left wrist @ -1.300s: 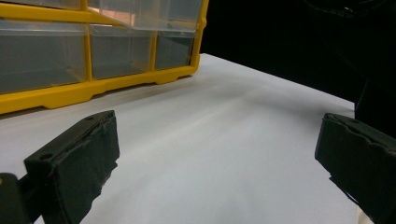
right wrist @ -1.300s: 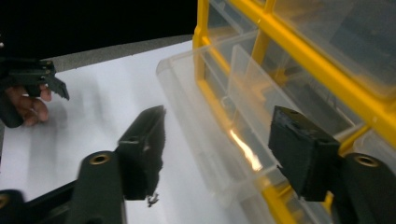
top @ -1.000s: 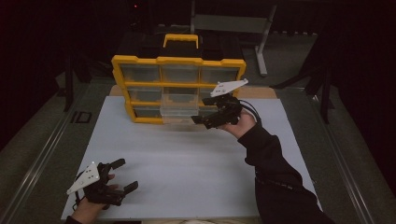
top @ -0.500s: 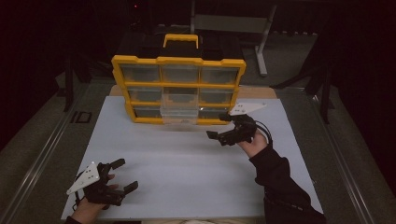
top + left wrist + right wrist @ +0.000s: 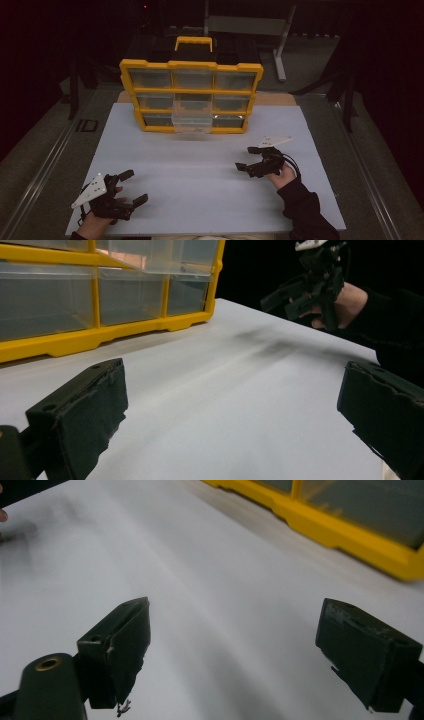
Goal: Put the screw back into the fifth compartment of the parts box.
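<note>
High view: fixed cam above the person's side, looks fwd and down over the whole white table sheet (image 5: 200, 165), w/ the yellow plastic drawer cabinet with clear drawers (image 5: 191, 97) at the far end and both hands at the near edge. Left gripper view: cam sits low, close to the sheet, looks along its own two black jaws across the sheet toward the cabinet's lower front corner (image 5: 100, 300) and the black right gripper (image 5: 305, 287) farther off. Right gripper view: also low and close, tilted down at the sheet, w/ the cabinet's yellow base at top right. All three share sheet and cabinet
</note>
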### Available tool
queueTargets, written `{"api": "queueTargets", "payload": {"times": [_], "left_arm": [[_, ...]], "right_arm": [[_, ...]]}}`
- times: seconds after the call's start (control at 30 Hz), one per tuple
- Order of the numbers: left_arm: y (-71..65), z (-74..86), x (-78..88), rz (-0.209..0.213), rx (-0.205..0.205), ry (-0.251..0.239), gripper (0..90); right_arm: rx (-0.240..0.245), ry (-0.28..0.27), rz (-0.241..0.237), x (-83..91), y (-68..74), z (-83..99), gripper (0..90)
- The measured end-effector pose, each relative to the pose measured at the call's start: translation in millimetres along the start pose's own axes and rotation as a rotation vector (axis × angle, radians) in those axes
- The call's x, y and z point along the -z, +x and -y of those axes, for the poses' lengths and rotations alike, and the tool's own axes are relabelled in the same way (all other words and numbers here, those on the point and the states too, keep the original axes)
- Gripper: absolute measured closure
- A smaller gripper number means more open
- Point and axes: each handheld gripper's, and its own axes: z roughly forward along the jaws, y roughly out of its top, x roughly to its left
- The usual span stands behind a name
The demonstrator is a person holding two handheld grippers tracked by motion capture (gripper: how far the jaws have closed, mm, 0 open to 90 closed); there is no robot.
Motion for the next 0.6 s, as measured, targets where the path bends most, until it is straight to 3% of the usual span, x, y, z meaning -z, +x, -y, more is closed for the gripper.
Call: {"api": "queueTargets", "payload": {"times": [0.23, 0.6], "left_arm": [[-0.3, 0.1, -0.3, 0.001, -0.006, 0.006, 0.5], [-0.2, 0.3, -0.7, 0.0, -0.003, 0.006, 0.5]], "right_arm": [[-0.001, 0.01, 0.028, 7.8, -3.9, 20.0, 14.4], [0.037, -0.01, 0.014, 26.7, 4.4, 49.4, 14.6]]}}
